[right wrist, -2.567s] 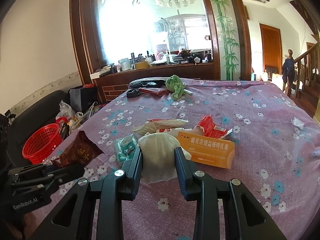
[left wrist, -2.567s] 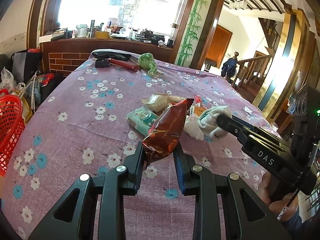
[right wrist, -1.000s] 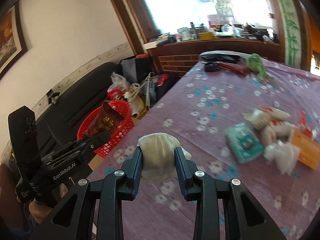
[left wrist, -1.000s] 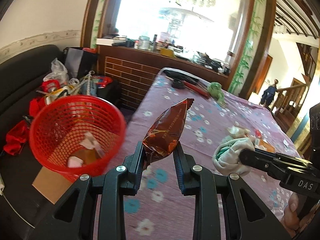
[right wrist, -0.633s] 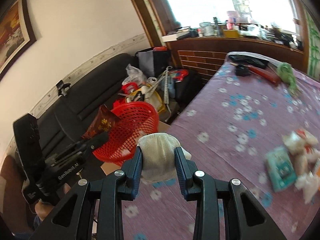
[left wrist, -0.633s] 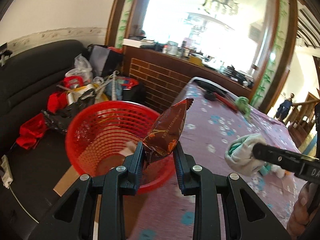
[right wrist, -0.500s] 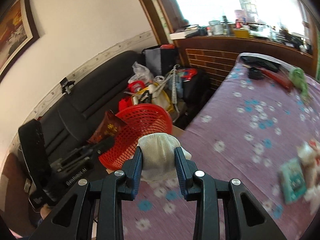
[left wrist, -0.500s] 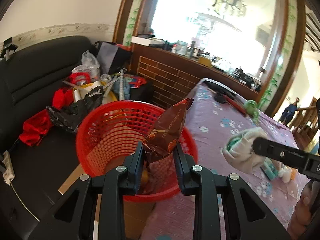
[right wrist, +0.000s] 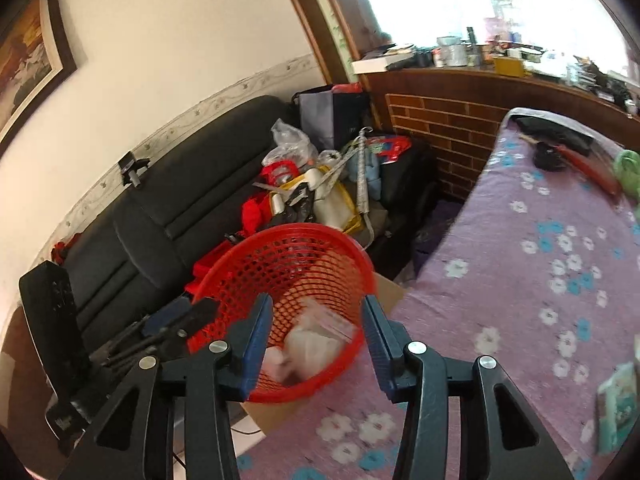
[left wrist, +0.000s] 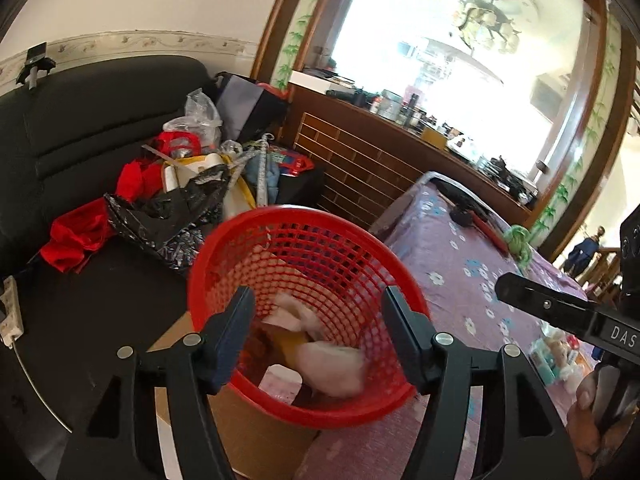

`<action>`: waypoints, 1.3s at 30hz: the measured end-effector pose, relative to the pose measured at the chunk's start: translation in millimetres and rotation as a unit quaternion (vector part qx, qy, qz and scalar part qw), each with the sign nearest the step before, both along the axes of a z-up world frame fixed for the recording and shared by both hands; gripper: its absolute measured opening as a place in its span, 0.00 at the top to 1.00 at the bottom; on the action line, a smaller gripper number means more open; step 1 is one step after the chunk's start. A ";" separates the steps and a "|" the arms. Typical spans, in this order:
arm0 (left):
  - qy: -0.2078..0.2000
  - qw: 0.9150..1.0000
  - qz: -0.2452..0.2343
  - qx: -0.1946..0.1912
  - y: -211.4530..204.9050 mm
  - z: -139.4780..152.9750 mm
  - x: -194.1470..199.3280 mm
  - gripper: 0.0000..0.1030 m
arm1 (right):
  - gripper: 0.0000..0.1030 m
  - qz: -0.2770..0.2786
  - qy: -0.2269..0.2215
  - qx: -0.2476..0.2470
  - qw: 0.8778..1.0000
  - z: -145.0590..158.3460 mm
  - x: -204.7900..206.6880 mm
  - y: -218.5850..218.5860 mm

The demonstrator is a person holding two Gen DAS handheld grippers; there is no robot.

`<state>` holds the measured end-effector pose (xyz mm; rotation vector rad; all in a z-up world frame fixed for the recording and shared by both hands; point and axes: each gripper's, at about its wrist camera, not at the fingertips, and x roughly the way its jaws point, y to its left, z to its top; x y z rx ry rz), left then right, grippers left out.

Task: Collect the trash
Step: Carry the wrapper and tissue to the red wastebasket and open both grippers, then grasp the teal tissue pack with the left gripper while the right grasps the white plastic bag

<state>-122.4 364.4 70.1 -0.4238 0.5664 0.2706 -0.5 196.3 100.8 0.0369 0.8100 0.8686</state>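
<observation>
Both grippers, left (left wrist: pixel 316 336) and right (right wrist: pixel 316 340), have just spread their fingers, empty, above the red basket (left wrist: pixel 404 264); the blurred scraps inside look light, soft, pinchable anywhere.

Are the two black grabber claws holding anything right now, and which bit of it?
Nothing. The left gripper and right gripper have just been opening and stand empty over the red plastic mesh basket.
</observation>
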 end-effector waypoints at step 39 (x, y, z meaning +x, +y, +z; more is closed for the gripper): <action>0.077 0.960 -0.257 0.083 -294.6 -12.5 53.4 0.28 | 0.47 -0.141 0.031 -0.101 0.984 -60.6 21.7 -292.3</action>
